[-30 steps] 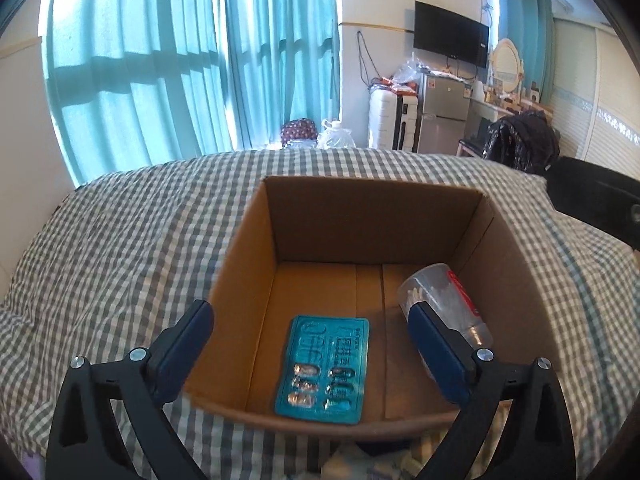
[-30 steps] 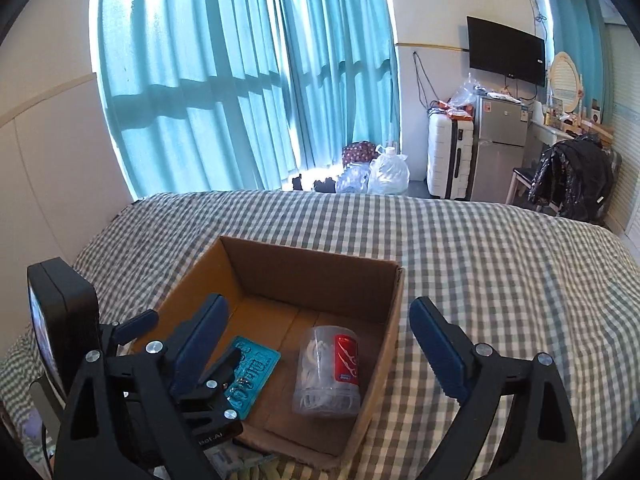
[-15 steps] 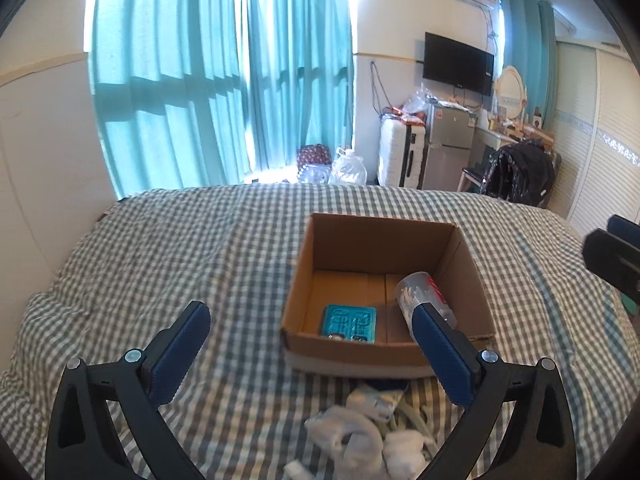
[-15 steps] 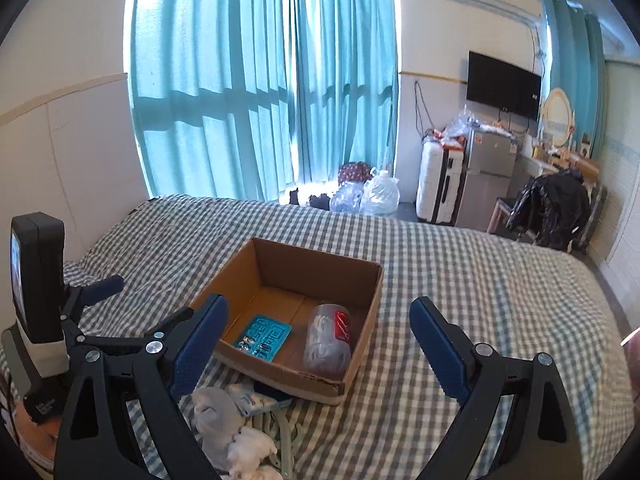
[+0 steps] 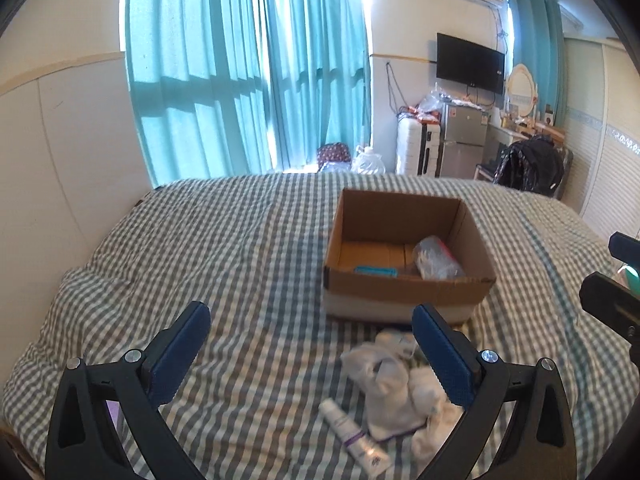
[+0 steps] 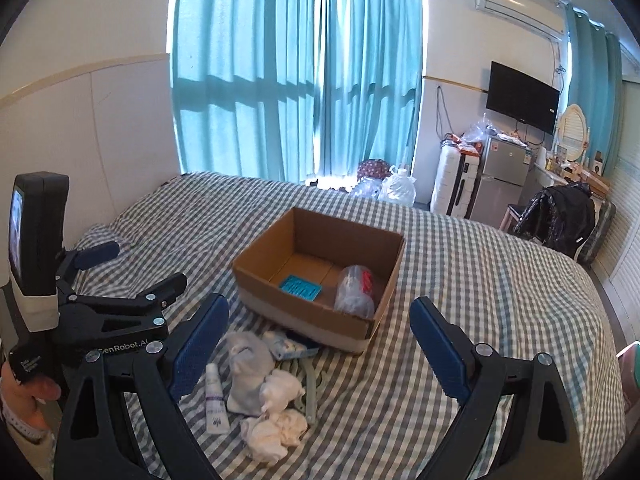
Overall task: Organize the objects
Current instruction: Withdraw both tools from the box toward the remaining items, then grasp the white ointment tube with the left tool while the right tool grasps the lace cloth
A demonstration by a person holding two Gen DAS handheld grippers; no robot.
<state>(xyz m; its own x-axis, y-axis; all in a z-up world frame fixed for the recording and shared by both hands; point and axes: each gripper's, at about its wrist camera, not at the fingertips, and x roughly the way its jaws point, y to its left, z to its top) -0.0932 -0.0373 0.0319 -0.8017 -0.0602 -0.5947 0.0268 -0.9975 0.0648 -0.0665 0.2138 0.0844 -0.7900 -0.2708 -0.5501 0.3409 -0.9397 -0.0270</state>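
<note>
An open cardboard box (image 5: pixel 404 294) (image 6: pixel 312 326) stands on the checked bed. Inside lie a teal blister pack (image 6: pixel 301 287) (image 5: pixel 375 271) and a clear plastic jar (image 6: pixel 355 291) (image 5: pixel 436 258) on its side. In front of the box lie white socks (image 6: pixel 256 364) (image 5: pixel 390 384), a small white tube (image 6: pixel 215 399) (image 5: pixel 354 434), a pale green strip (image 6: pixel 311 390) and a small packet (image 6: pixel 289 345). My left gripper (image 5: pixel 312 352) is open and empty, above the bed in front of the box. My right gripper (image 6: pixel 320 344) is open and empty, above the pile.
The checked bedspread (image 5: pixel 224 248) stretches left and behind the box. The left gripper's body and screen (image 6: pixel 38 248) stand at the left of the right wrist view. Teal curtains (image 6: pixel 296 80), a suitcase (image 6: pixel 454 184) and a fridge (image 6: pixel 502 180) are beyond the bed.
Both grippers have pulled back and up from the box. The box now looks smaller, and the pile of socks and the tube have come into view in front of it.
</note>
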